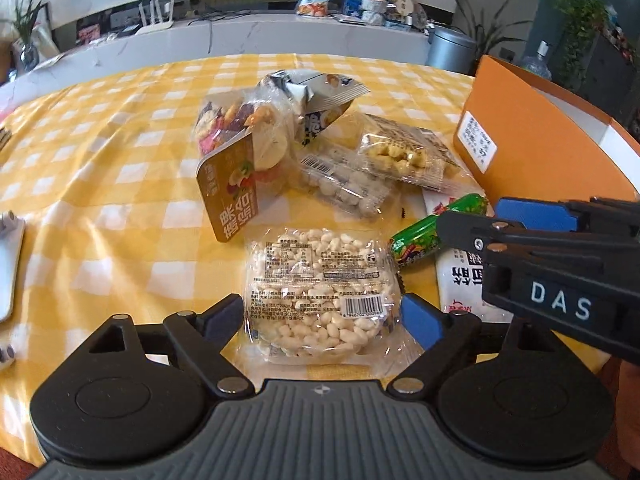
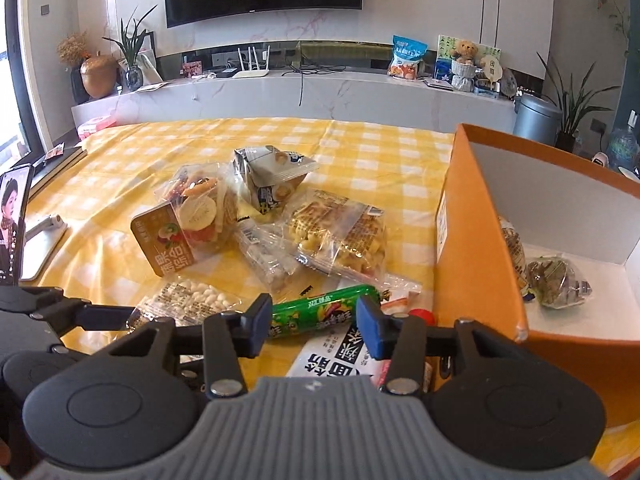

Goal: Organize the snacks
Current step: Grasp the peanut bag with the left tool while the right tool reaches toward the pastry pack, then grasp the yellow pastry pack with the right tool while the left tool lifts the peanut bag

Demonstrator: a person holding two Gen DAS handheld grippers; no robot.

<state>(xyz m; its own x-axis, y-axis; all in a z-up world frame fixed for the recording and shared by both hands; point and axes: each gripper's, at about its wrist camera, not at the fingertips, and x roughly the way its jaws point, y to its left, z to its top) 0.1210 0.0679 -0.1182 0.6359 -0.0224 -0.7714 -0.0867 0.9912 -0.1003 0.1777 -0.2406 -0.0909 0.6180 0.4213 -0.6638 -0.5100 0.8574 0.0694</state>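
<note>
Well, we start w/ the biggest thing: the table (image 2: 132, 148) in its yellow-and-white check cloth, snacks heaped mid-table. At about 3 o'clock in the right wrist view stands the orange box (image 2: 472, 216), open at the top, white inside, w/ two wrapped snacks (image 2: 556, 280) lying at its bottom.

Next in size, the gold-labelled tub of mixed dried fruit (image 1: 232, 160) lies tipped on its side at 12 o'clock from our left gripper (image 1: 324, 318); behind it a silver pouch (image 1: 316, 100) sits tilted. At 1 o'clock lies a clear pack of yellow waffle bits (image 1: 404, 152), overlapping another clear pack of pale pieces (image 1: 344, 184).

Our left gripper's jaws stand wide apart, either side of the clear pack of white puffed rice (image 1: 320, 292) (the pads look just beside the wrapper, not pressing it). That pack lies flat on the cloth, barcode up.

Our right gripper (image 2: 316, 324) has its jaws part-open, w/ the green sausage stick (image 2: 320, 312) showing between the blue pads; whether the pads touch it we can't tell. The stick lies at 9 o'clock from the box, partly on a white packet w/ black characters (image 2: 340, 360).
</note>
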